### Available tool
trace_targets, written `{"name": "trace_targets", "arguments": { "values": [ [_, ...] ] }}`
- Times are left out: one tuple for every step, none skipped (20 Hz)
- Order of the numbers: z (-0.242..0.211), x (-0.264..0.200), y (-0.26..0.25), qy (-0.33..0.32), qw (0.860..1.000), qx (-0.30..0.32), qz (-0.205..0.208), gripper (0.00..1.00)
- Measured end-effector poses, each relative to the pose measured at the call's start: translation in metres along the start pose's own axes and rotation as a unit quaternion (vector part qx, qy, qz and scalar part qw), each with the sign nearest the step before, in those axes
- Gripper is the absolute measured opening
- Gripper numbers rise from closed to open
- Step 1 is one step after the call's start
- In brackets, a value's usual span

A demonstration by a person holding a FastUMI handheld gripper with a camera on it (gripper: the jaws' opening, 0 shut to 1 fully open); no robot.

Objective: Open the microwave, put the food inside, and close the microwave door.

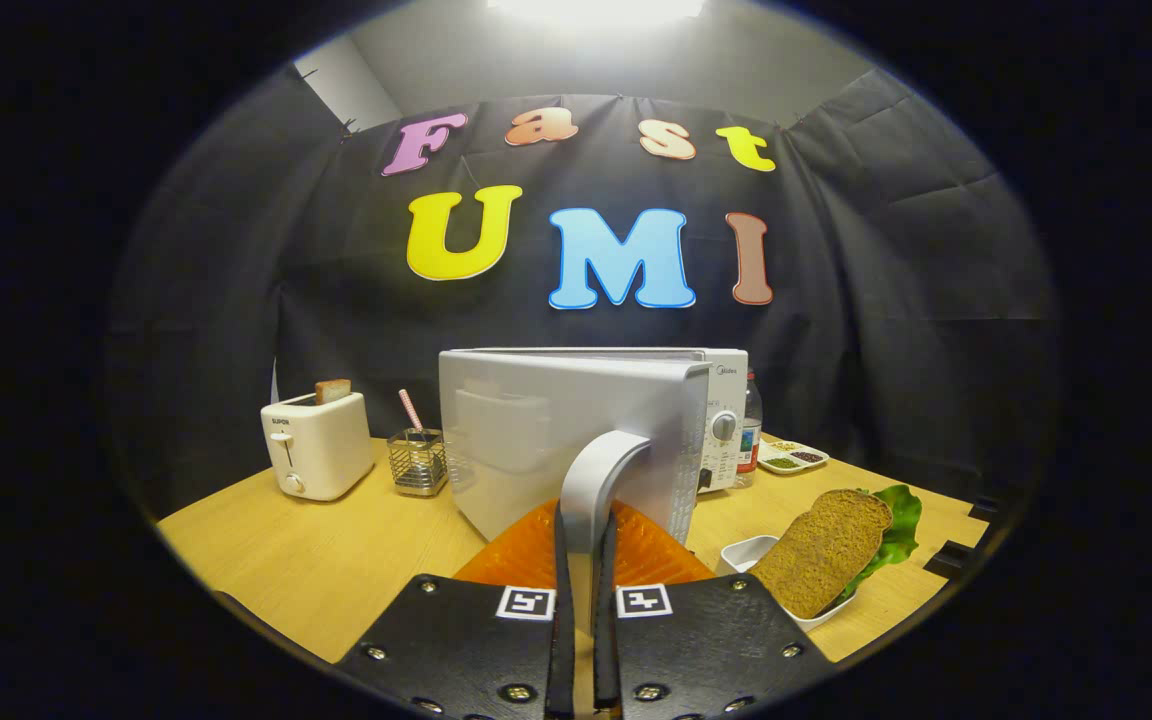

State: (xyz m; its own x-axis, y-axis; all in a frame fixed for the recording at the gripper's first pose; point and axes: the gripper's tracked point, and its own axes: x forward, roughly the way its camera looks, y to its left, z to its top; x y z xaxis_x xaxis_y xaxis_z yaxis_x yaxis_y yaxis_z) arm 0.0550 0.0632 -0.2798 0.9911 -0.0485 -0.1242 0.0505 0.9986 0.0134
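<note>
The white microwave [726,385] stands at the back of the wooden table [336,560]. Its door [536,440] is swung out toward me, the outer face turned to the left. The silver arched door handle [604,465] runs down between my fingers. My gripper [584,525] is shut on that handle, both pads pressing its sides. The food, a brown-bread sandwich with green lettuce [826,550], lies on a white plate [748,550] to the right of my fingers. The oven cavity is hidden behind the door.
A white toaster [316,450] holding a bread slice stands at the left, a wire holder [418,462] with a striped straw beside it. Right of the microwave are a bottle [751,420] and a small condiment tray [791,458]. An orange mat [526,555] lies under the door.
</note>
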Motion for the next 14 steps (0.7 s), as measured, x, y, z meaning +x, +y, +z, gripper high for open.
{"name": "trace_targets", "arguments": {
  "values": [
    [0.0,-0.005,0.01,-0.004,1.0,0.0,0.0,0.08],
    [0.0,-0.011,0.023,-0.007,1.0,-0.004,0.002,0.08],
    [0.0,-0.016,0.035,-0.011,1.0,-0.006,0.007,0.08],
    [-0.001,-0.022,0.052,-0.014,1.0,-0.008,0.015,0.08],
    [-0.001,-0.026,0.066,-0.016,1.0,-0.009,0.023,0.08],
    [-0.002,-0.029,0.079,-0.017,0.999,-0.009,0.03,0.08],
    [-0.002,-0.033,0.09,-0.019,0.999,-0.009,0.032,0.08],
    [-0.001,-0.035,0.102,-0.021,0.999,-0.012,0.032,0.08],
    [-0.001,-0.037,0.114,-0.024,0.999,-0.014,0.032,0.08],
    [-0.001,-0.039,0.128,-0.029,0.999,-0.015,0.033,0.07],
    [-0.001,-0.041,0.142,-0.032,0.999,-0.017,0.031,0.07],
    [-0.001,-0.041,0.147,-0.036,0.999,-0.021,0.024,0.07],
    [-0.002,-0.042,0.152,-0.038,0.999,-0.025,0.015,0.07],
    [-0.002,-0.041,0.156,-0.038,0.999,-0.024,0.009,0.07]
  ]
}}
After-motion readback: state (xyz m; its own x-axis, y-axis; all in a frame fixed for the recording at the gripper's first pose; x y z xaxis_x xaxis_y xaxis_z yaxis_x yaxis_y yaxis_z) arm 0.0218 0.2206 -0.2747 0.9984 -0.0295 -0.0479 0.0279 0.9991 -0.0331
